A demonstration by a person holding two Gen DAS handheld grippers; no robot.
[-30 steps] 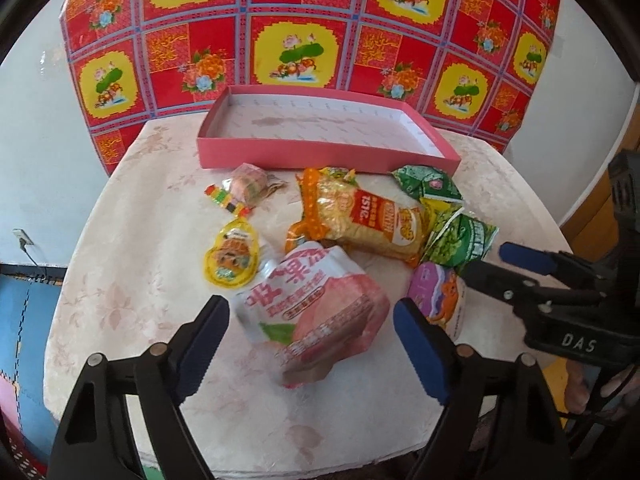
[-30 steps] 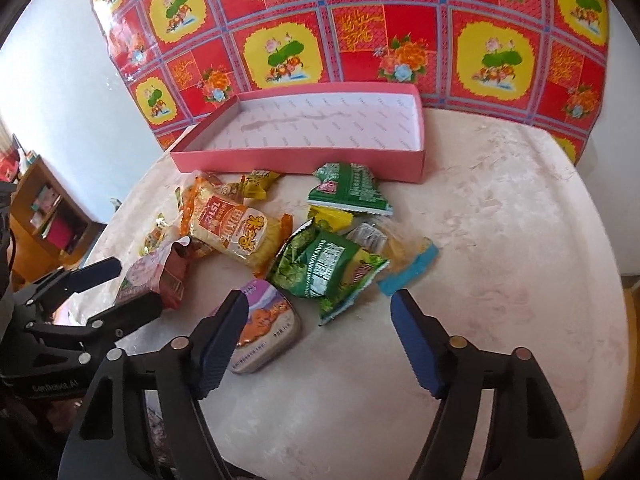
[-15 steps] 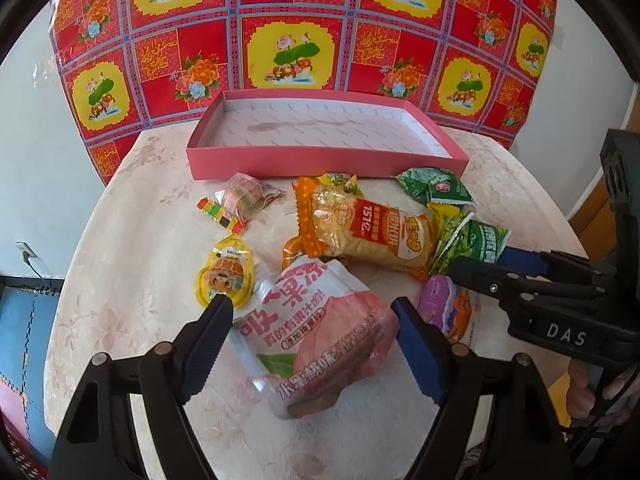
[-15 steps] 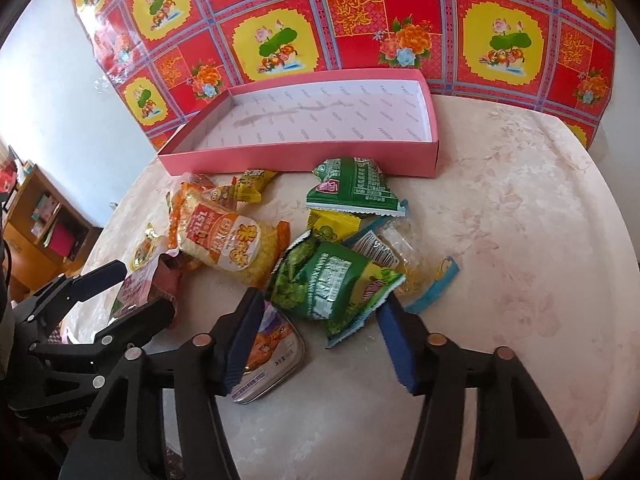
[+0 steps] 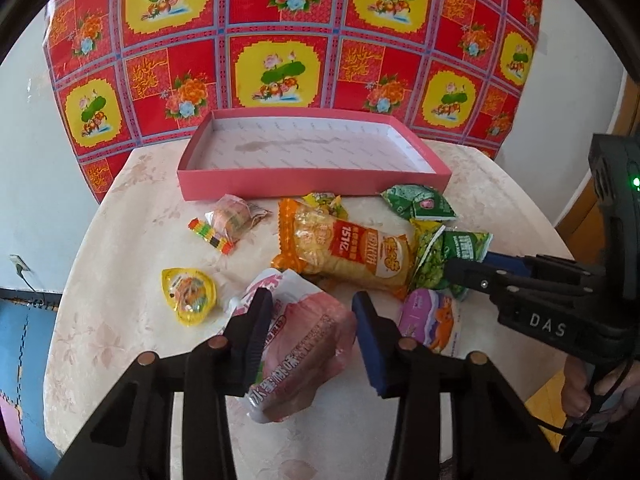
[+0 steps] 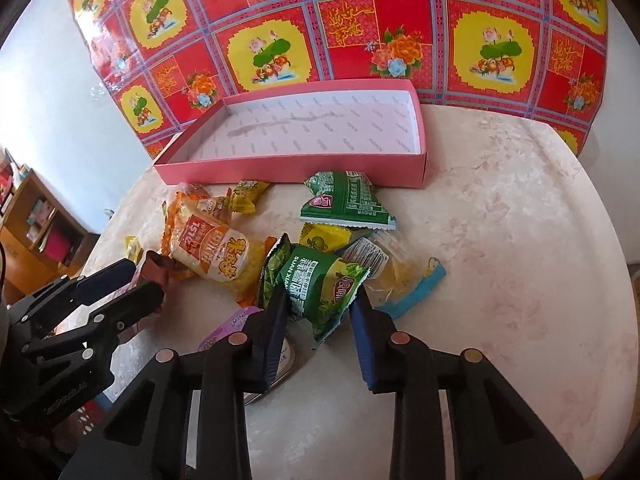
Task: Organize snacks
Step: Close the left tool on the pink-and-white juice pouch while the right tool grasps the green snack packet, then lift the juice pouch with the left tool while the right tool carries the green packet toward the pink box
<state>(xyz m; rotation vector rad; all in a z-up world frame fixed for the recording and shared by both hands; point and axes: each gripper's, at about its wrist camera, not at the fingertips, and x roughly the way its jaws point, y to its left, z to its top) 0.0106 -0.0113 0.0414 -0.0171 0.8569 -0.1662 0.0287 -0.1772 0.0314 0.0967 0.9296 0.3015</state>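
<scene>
Left gripper [image 5: 310, 326] is clamped on the pink pouch [image 5: 308, 344], near the table [image 5: 120, 280] edge, just beside the yellow jelly cup [image 5: 190, 296]. Right gripper [image 6: 320, 320] grips the green bag [image 6: 316, 286] at its near end (pads pressed vs. both sides), mid-pile, touching the orange bag [image 6: 208, 250]. Pink tray [image 6: 292, 168] sits behind the snacks w/ nothing in it.
</scene>
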